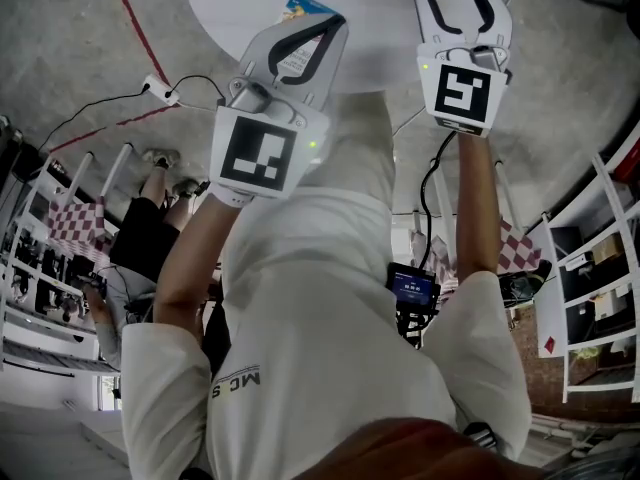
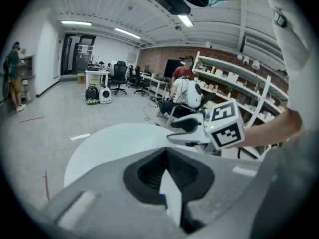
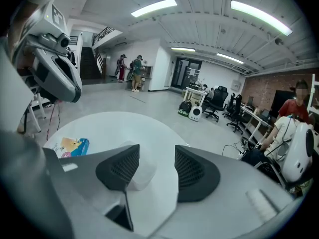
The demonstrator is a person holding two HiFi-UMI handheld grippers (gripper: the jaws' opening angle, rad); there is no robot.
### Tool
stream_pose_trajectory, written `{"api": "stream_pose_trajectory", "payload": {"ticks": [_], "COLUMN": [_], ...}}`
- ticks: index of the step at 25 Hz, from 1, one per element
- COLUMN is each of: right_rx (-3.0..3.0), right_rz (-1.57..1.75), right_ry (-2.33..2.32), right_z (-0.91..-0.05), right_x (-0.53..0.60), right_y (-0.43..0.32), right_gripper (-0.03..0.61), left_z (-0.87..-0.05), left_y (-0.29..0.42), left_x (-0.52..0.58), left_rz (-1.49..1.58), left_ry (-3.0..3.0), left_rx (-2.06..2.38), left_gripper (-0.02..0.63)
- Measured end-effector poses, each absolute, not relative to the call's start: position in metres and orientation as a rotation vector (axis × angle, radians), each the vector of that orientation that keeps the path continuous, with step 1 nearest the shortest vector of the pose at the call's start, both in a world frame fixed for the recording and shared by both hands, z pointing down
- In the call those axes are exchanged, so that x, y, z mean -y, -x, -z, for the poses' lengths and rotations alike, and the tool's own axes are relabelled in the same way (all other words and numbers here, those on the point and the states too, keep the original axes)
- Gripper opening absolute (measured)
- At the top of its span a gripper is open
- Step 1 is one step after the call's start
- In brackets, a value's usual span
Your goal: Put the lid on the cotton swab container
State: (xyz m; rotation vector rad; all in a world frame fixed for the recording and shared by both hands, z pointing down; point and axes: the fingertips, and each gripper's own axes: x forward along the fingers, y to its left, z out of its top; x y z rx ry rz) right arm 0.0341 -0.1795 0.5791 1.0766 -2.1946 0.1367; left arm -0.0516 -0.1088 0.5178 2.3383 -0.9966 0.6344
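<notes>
My right gripper (image 3: 157,156) stands open low over the white round table (image 3: 124,128). A white round piece (image 3: 139,176) sits on the table between its jaws, close to the left pad; I cannot tell whether it is the lid or the container. A blue printed pack (image 3: 75,146) lies on the table to the left. My left gripper (image 2: 166,152) hangs above that pack (image 1: 312,8) with its fingertips together. A white sliver with a blue edge (image 2: 172,195) shows in the gap behind its tips; whether it is gripped is unclear.
A power strip and cables (image 1: 160,90) lie on the concrete floor left of the table. White shelving (image 1: 600,258) stands at the right. Another person (image 1: 140,238) is at the left, near chairs with checked seats. Desks and office chairs (image 2: 119,78) stand far behind.
</notes>
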Motion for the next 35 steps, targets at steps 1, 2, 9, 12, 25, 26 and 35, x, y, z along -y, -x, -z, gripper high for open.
{"api": "stream_pose_trajectory", "payload": {"ticks": [1,2,9,12,25,26,35], "right_rx": [2.193,2.193,2.18,2.176,2.172,2.181,2.215], "right_rz": [-0.133,-0.128,-0.124,-0.178,-0.183,-0.185,-0.163], "right_ry": [-1.074,-1.072,-1.046,-1.047,-1.083,-1.091,-1.106], "right_z": [-0.579,-0.579,-0.58,-0.584,-0.582,-0.579,-0.553], "right_x": [0.181,0.181,0.18,0.179,0.187,0.185,0.166], "right_y": [-0.032,-0.031,-0.015,-0.019,-0.023,-0.026,-0.034], "right_gripper": [0.222,0.221,0.147,0.144,0.202,0.202,0.179], "left_z": [-0.517,-0.517,-0.516,-0.519,-0.514,-0.513,-0.492], "left_y": [0.053,0.053,0.062,0.058,0.058,0.056,0.045], "left_x": [0.11,0.111,0.118,0.119,0.118,0.115,0.106], "left_rz": [-0.633,-0.631,-0.625,-0.629,-0.62,-0.619,-0.605], "left_ry": [-2.337,-2.336,-2.323,-2.321,-2.326,-2.329,-2.36], "left_rx": [0.998,1.0,1.008,1.004,1.022,1.026,1.056], "left_gripper": [0.0,0.0,0.0,0.0,0.0,0.0,0.0]}}
